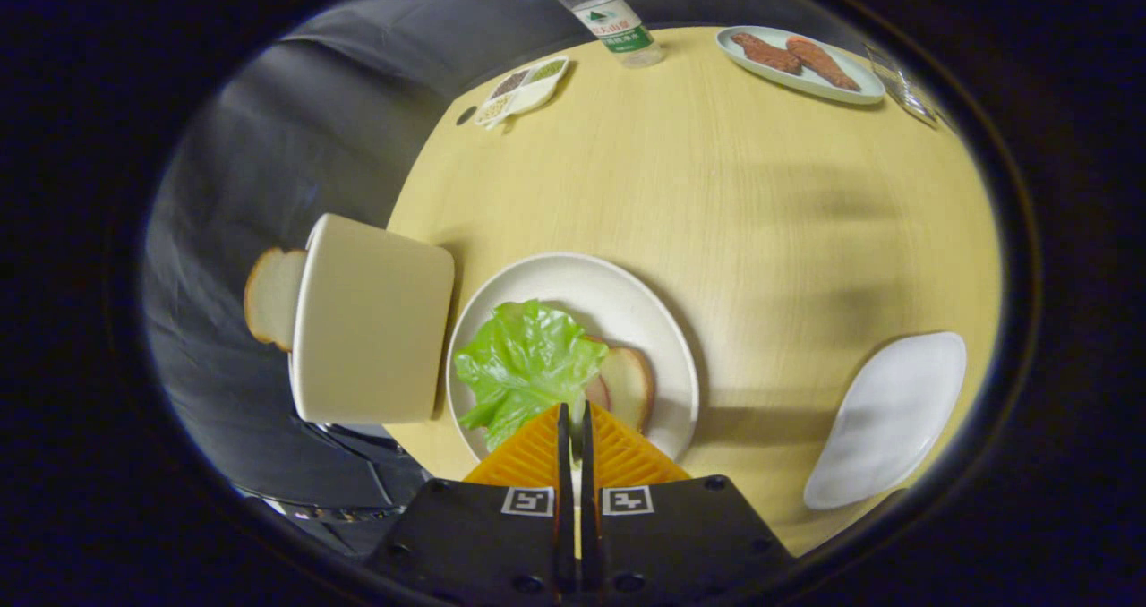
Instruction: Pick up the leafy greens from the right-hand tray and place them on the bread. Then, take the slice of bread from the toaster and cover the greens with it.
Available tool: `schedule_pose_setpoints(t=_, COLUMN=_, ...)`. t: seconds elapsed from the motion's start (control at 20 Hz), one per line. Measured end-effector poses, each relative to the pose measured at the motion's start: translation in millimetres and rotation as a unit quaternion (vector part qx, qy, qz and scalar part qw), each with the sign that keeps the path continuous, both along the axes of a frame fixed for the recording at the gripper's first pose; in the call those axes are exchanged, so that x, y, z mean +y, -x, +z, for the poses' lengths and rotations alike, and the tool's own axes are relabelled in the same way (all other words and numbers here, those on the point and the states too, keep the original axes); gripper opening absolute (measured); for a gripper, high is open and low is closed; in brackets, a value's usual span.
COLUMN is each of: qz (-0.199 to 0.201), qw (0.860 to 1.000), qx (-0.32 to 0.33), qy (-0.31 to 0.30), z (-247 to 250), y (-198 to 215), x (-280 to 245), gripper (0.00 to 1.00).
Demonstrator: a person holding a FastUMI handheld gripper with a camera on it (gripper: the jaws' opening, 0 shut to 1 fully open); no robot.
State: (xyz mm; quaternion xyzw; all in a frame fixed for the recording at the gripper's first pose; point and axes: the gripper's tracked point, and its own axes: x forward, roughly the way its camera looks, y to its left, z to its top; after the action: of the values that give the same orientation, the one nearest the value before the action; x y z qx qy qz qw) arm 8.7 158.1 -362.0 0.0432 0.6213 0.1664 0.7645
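Gripper fingers stand almost together with only a thin slit between them, and nothing is seen pinched in that slit. Their tips hang over the near rim of a round plate. On the plate lie the greens, a crinkled leaf spread over a bread slice whose right part pokes out from under it; the leaf's near edge lies just ahead of the fingertips, whether touching them I cannot tell. Left of the plate stands the toaster, with a second slice sticking out of its top. Right of the plate, apart from it, sits a bare white tray. Far across the table are a bottle, a small divided dish and a dish with two brown pieces.
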Motion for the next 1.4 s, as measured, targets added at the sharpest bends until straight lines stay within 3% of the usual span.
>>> schedule_pose_setpoints(t=0.15, qz=0.011, qw=1.0, qx=-0.016, qy=0.013, z=2.0, y=3.0, x=-4.4, gripper=0.06)
schedule_pose_setpoints(t=0.35, qz=0.012, qw=0.999, qx=-0.031, qy=0.012, z=15.8, y=2.8, x=-1.2, gripper=0.18)
schedule_pose_setpoints(t=0.55, qz=-0.006, qw=1.0, qx=-0.024, qy=0.002, z=35.7, y=9.4, x=0.1, gripper=0.51)
schedule_pose_setpoints(t=0.85, qz=-0.068, qw=0.997, qx=0.023, qy=0.001, z=67.4, y=20.6, x=2.6, gripper=1.0)
schedule_pose_setpoints(t=1.0, qz=-0.087, qw=0.994, qx=0.062, qy=-0.02, z=88.1, y=29.2, x=24.0, gripper=1.0)
schedule_pose_setpoints(t=1.4, qz=-0.084, qw=0.99, qx=0.087, qy=-0.07, z=141.5, y=10.3, x=112.4, gripper=1.0)
